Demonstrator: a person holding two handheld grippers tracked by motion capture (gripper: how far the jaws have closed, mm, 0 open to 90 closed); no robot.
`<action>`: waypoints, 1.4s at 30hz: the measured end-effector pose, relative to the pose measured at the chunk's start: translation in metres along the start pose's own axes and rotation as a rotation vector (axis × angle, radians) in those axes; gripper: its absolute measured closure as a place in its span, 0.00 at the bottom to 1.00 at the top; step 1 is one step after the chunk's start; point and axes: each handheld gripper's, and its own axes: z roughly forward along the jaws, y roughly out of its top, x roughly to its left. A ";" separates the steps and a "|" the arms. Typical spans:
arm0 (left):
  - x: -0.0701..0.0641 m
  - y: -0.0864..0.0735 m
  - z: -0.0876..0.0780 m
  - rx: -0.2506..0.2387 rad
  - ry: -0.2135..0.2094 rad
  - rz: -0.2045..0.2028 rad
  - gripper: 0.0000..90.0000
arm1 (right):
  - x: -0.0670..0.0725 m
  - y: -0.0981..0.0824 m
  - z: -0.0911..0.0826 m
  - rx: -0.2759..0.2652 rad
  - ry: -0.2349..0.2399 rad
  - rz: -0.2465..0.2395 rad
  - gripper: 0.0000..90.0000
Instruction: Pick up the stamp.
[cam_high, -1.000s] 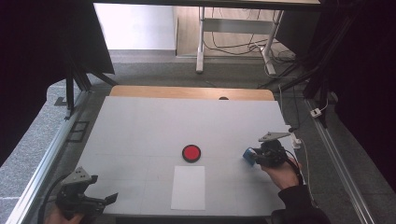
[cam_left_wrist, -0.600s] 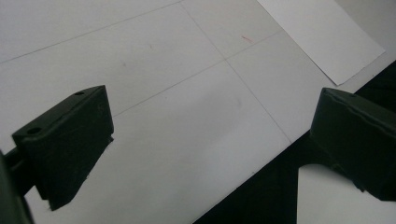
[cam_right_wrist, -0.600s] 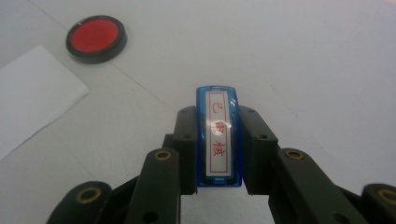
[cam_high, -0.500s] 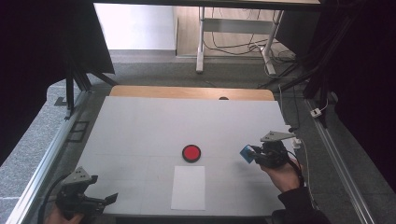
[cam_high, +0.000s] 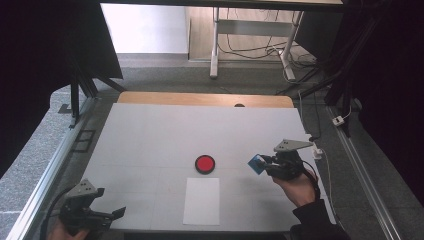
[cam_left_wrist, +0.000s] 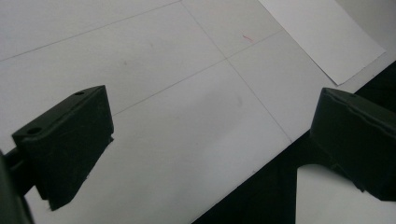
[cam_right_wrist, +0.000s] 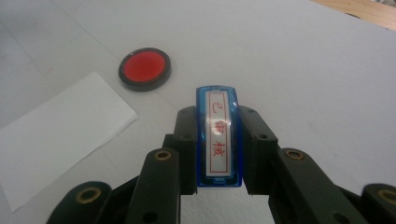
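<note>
Toward the right of the white surface (cam_high: 160, 130), right tongs (cam_high: 261, 162) clamped on a small blue stamp (cam_right_wrist: 218, 135), raised off the surface, pads pressing both long sides. Left tongs (cam_high: 107, 216) down at the near left corner, jaws wide apart, nothing between them. Between the two, a round red ink pad (cam_high: 205, 164) in a black rim, and just nearer the person a blank sheet of paper (cam_high: 202, 200), close to the pad but not touching.

Likely step: carrying the stamp over to the ink pad. To do it well: keep the grip square on the stamp's sides so it cannot twist, bring the printing face flat above the red disc, then lower straight and press evenly rather than on one edge. Light, level contact should ink the whole face without skidding the pad. Worth steadying the paper afterwards, since nothing holds it down.

On the stamp's top, a white label framed in red, with three red Chinese characters in a column, apparently "已审核". No brand visible anywhere.
</note>
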 end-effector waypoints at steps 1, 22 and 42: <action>0.000 0.000 0.000 0.000 0.001 -0.001 0.00 | 0.001 0.001 0.001 0.000 0.007 0.001 0.79; 0.000 0.000 0.000 -0.001 -0.002 -0.004 0.00 | 0.051 0.029 0.018 -0.045 0.168 -0.081 0.79; 0.000 0.000 0.000 0.000 -0.004 0.003 0.00 | 0.099 0.050 0.040 -0.058 0.288 -0.151 0.79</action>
